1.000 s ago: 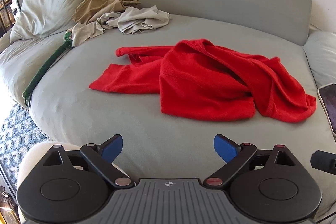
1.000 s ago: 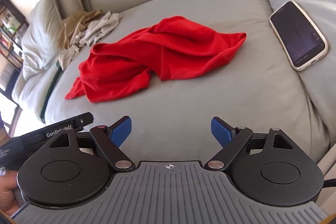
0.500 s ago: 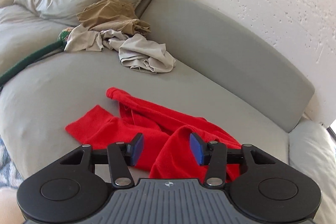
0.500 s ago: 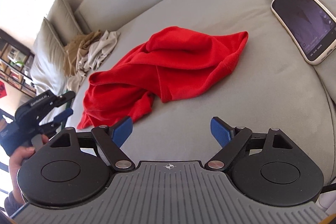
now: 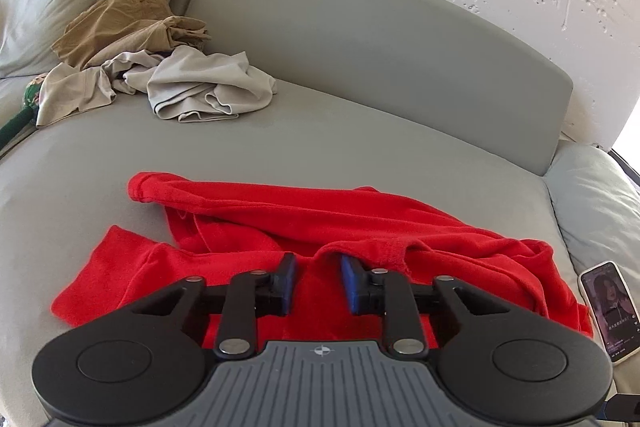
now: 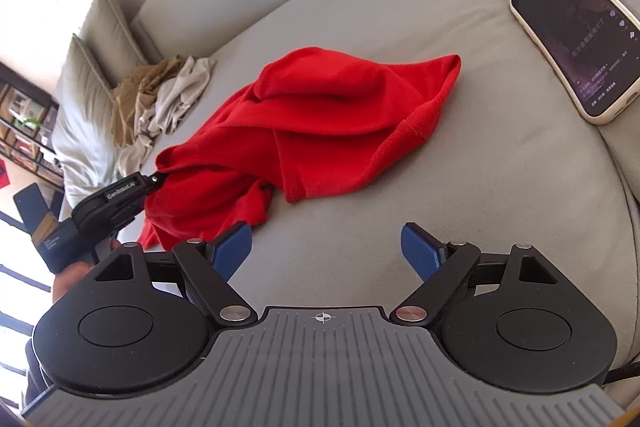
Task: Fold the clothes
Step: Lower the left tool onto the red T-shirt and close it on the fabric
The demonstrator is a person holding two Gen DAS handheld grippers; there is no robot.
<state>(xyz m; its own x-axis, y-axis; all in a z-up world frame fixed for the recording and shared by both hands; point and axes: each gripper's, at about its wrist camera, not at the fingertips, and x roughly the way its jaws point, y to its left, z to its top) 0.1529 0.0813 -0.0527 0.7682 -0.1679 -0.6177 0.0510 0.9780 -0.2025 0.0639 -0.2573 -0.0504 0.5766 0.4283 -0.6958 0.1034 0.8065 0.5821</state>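
On my left, the left gripper (image 5: 316, 281) has just been closing and its jaws now stand narrow, with a raised fold of the red shirt (image 5: 320, 223) between the blue pads (image 5: 287, 283); from the right wrist view its tip meets the cloth at the shirt's 9 o'clock end, so I judge it pinched. The shirt lies crumpled on the grey sofa seat (image 6: 400, 7), its long axis running from about 8 o'clock to 2 o'clock in that view. My right gripper (image 6: 326, 251) hangs wide and empty, the shirt's nearest hem at 11 o'clock, near but apart; that free end is the right's to take.
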